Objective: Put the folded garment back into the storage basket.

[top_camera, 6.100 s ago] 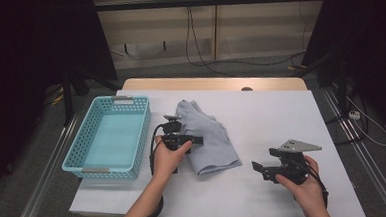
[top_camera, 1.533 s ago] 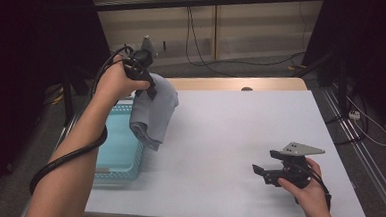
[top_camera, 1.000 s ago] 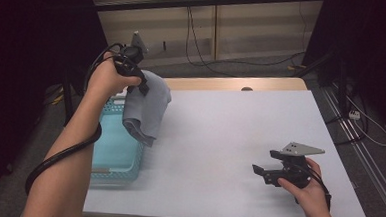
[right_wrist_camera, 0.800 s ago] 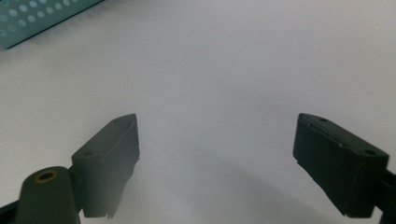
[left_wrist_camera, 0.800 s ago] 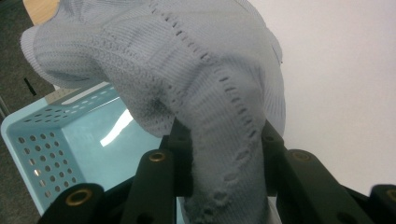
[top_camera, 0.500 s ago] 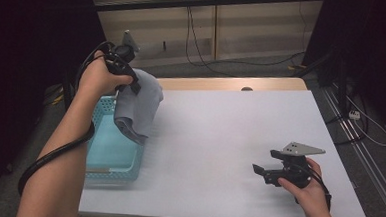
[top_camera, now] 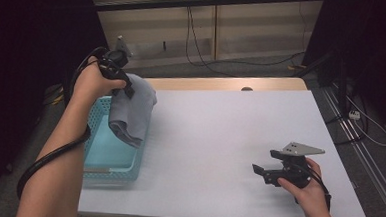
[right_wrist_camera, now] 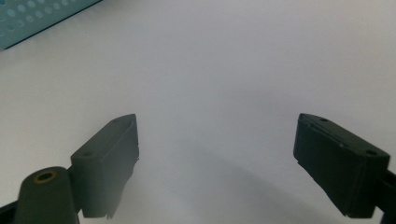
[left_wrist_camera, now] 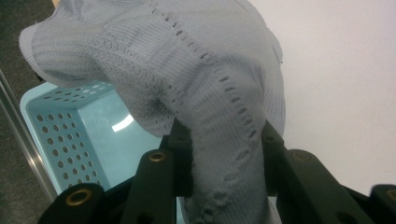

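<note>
A: Cloth (top_camera: 133,107) hung from the left gripper (top_camera: 123,87), its jaws pinched on a bunched fold, raised over the basket's (top_camera: 109,154) right rim – probably so it could drop inside

B: And the right gripper (top_camera: 265,171)?

A: It rested low on the desk (top_camera: 220,125), jaws spread wide with nothing between them, likely parked well apart from the basket to keep out of the way

B: Counts?

A: One cloth, one blue basket with nothing visible inside, two grippers

B: So the cloth wasn't in yet?

A: No, it dangled partly above the basket, partly above the desk
</note>
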`<action>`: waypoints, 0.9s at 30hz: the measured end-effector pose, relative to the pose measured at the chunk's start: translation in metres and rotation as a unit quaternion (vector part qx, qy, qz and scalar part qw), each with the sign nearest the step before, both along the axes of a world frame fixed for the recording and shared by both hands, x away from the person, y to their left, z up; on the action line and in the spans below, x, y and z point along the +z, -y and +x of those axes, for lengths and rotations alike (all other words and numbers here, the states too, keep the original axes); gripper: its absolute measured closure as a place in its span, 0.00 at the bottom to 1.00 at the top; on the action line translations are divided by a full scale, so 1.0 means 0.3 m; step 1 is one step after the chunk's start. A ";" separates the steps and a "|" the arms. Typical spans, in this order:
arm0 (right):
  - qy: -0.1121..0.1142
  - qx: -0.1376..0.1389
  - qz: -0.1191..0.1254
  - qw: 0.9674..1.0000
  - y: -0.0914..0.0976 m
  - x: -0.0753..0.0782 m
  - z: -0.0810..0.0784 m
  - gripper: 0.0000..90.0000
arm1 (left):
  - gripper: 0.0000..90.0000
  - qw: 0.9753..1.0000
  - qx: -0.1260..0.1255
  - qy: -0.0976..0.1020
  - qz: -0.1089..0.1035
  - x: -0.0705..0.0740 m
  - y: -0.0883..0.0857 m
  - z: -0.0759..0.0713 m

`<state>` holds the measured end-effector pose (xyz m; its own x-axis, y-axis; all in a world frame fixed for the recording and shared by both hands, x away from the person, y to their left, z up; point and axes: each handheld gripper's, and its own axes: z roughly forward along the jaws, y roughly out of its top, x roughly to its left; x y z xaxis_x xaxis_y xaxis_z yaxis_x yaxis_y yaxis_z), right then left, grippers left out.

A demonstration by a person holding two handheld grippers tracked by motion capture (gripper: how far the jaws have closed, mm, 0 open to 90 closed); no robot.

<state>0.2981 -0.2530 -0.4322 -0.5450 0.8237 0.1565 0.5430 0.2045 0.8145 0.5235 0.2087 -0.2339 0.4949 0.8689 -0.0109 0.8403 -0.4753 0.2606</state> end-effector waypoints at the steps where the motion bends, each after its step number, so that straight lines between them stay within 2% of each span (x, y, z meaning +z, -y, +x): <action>1: -0.001 0.000 0.001 1.000 0.000 0.000 0.000 0.16 | 0.75 1.000 0.001 0.000 0.001 -0.005 -0.004 0.000; 14: 0.001 0.001 0.000 1.000 -0.001 0.001 -0.001 0.16 | 0.75 1.000 0.011 0.001 -0.001 -0.028 -0.037 0.001; 24: 0.000 0.002 0.001 1.000 -0.003 -0.001 0.000 0.16 | 0.75 1.000 0.015 0.002 0.001 0.002 -0.055 -0.002; 27: -0.001 0.001 0.000 1.000 -0.003 -0.001 0.000 0.16 | 0.75 1.000 0.015 -0.002 0.006 -0.002 -0.058 -0.004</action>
